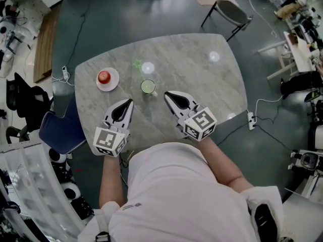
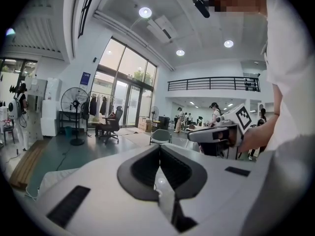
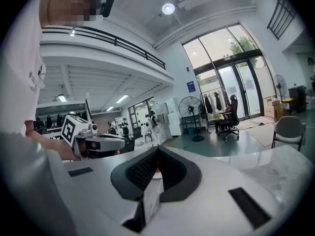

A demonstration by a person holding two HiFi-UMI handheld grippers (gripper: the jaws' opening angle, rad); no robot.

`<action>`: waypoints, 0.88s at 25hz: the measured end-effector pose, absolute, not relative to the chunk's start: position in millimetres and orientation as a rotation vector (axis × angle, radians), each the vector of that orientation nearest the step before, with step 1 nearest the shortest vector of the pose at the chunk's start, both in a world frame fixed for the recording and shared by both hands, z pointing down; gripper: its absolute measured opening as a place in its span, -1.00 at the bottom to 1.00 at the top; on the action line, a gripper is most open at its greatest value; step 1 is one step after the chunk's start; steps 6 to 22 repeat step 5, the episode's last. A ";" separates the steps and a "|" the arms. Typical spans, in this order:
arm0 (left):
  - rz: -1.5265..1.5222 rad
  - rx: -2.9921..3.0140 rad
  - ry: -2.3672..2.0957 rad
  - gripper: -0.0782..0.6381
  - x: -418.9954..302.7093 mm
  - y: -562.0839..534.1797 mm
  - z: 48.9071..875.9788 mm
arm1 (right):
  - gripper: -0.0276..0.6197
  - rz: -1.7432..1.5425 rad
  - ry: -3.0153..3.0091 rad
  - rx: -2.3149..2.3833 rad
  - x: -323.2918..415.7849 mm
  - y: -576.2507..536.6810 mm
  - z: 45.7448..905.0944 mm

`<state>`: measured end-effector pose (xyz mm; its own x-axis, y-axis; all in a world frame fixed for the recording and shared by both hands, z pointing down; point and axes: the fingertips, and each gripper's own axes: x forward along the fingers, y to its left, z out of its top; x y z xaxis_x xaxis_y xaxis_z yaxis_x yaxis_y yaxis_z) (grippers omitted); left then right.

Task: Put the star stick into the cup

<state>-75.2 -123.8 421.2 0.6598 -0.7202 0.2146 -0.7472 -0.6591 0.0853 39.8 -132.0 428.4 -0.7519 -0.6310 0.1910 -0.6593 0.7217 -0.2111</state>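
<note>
A pale green star stick (image 1: 138, 64) lies on the marble table (image 1: 202, 79), just beyond a small cup (image 1: 148, 87) with a green inside. Both grippers hover over the table's near part, short of the cup. My left gripper (image 1: 130, 102) points at the cup from the near left, its jaws closed tip to tip with nothing in them (image 2: 158, 150). My right gripper (image 1: 167, 94) sits to the cup's right, also shut and empty (image 3: 157, 149). Each gripper view shows the other gripper beside it but neither cup nor stick.
A white plate (image 1: 115, 83) carrying a red apple (image 1: 104, 76) sits left of the cup. A grey chair (image 1: 232, 11) stands beyond the far edge, a blue chair (image 1: 60, 130) at the near left. A power strip (image 1: 250, 120) and cables lie on the floor to the right.
</note>
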 end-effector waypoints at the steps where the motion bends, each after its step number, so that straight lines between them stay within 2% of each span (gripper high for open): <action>1: 0.245 2.707 -1.207 -0.77 -75.8 -124.2 422.2 | -0.89 0.410 -2.815 1.059 39.7 -132.4 429.1; 22: 0.256 2.693 -1.209 -0.77 -80.1 -126.9 426.5 | -0.89 0.418 -2.804 1.060 39.2 -135.7 432.1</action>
